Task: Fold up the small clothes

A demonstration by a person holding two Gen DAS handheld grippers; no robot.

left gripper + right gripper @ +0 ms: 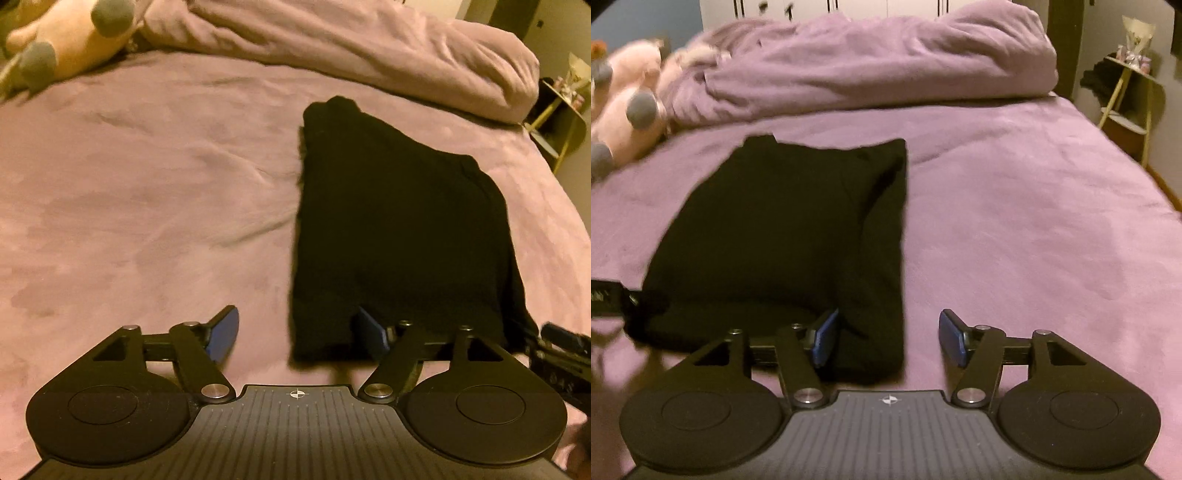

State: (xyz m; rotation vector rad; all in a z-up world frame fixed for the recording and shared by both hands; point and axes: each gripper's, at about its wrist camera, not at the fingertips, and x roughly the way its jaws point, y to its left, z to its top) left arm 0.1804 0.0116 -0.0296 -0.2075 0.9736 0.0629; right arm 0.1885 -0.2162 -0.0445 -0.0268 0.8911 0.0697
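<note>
- I am holding my left gripper (299, 334) low over the bed (147, 184), its jaws standing wide apart and grasping nothing.
- Its left blue pad (223, 338) is hanging over bare purple cover, while its right pad (371, 332) is sitting at the near hem of the black garment (399, 221); whether it is touching the cloth I cannot tell.
- I am holding my right gripper (888, 338) the same way, jaws released and spread wide, with nothing between them.
- Its left pad (825, 338) is lying against the garment's near right corner, and its right pad (953, 339) is hanging over bare cover.
- The black garment (790, 236) is lying flat on the bed, folded into a long narrow shape running away from me, with a doubled layer showing along its right side in the right wrist view.
- The two grippers are sitting at the garment's near edge, one toward each corner; the right gripper (561, 354) is showing at the edge of the left wrist view.
- A bunched purple duvet (868, 62) is lying across the far end of the bed, well apart from the garment.
- A pink plush toy (628, 107) with grey feet is lying at the far left, beside the duvet.
- A small side table (1130, 92) is standing off the bed at the far right.
</note>
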